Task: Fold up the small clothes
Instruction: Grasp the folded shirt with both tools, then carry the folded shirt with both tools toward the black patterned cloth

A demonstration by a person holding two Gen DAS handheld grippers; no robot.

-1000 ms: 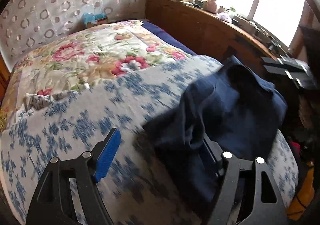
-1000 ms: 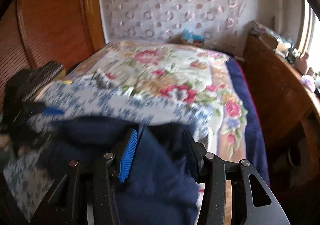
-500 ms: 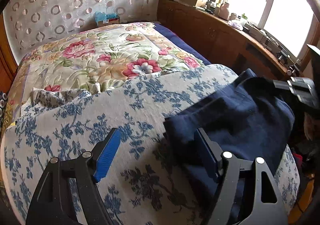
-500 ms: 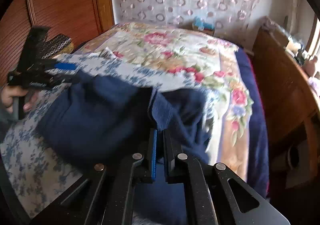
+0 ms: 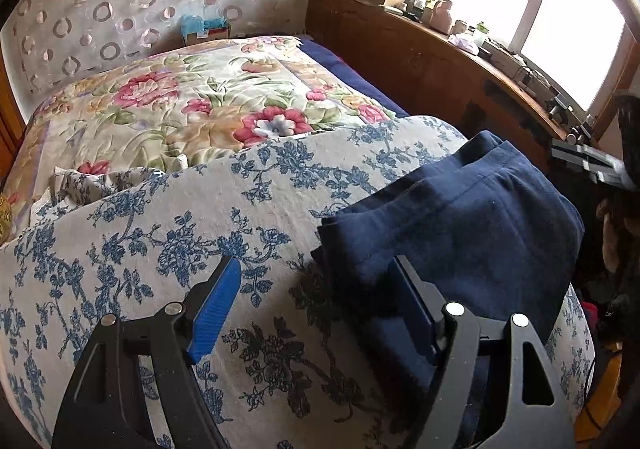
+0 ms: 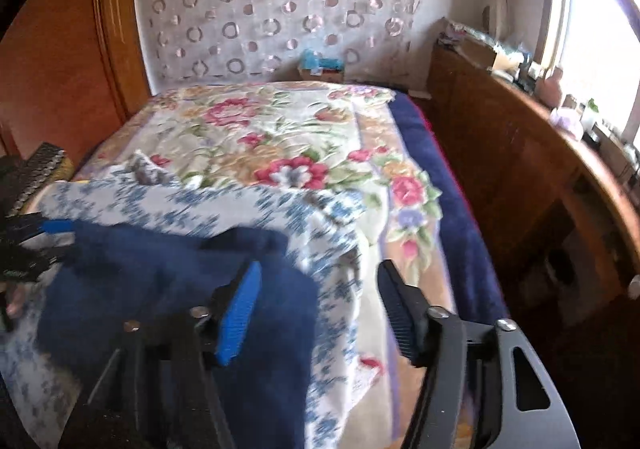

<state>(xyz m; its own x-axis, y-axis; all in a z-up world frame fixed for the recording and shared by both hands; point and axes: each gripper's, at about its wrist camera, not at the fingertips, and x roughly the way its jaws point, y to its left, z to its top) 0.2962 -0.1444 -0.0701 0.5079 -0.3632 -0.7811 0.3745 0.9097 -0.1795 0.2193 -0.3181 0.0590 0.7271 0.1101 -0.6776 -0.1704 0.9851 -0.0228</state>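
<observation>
Fingers of left gripper (image 5: 312, 305) spread wide, empty. Right gripper (image 6: 318, 301) jaws just opened, nothing between them. Blue-flowered white cotton cover (image 5: 168, 233) spans beneath both. Folded navy knit garment (image 5: 460, 225) lies on it, touching left gripper's right finger, under right gripper's left finger. Judgement: garment soft, light, limp, not slippery; best pinched at hemmed corner or folded edge.

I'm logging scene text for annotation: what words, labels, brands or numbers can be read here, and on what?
None can be read.
Small box at the bed's head: a label, too small to read.
Items on the wooden shelf by the window: too small and blurred.
</observation>
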